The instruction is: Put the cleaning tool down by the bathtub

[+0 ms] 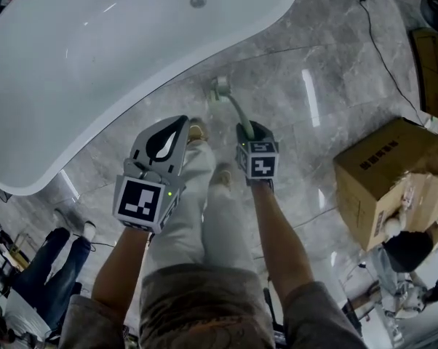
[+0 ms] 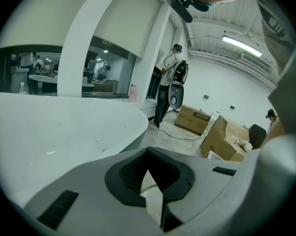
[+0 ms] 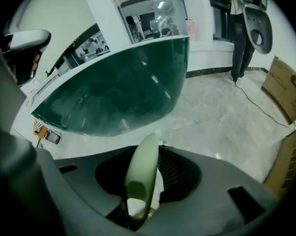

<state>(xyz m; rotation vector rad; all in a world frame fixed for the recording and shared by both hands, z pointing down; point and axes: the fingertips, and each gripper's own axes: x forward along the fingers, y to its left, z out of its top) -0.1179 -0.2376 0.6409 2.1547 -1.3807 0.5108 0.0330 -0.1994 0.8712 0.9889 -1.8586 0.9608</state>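
Grey marble floor (image 1: 306, 100): fills the centre and right of the head view. White bathtub (image 1: 95, 57): upper left, its curved rim sweeping down towards the left edge. Cardboard box (image 1: 383, 169): right edge, flaps open, well apart from the tub. Left gripper (image 1: 174, 131): lower centre-left, tongs together with nothing between them, hanging over the floor just off the tub. Right gripper (image 1: 252, 133): centre, tongs clamped on the handle of the cleaning tool (image 1: 221, 88); the tool's pale head points up-frame, near the tub's side.
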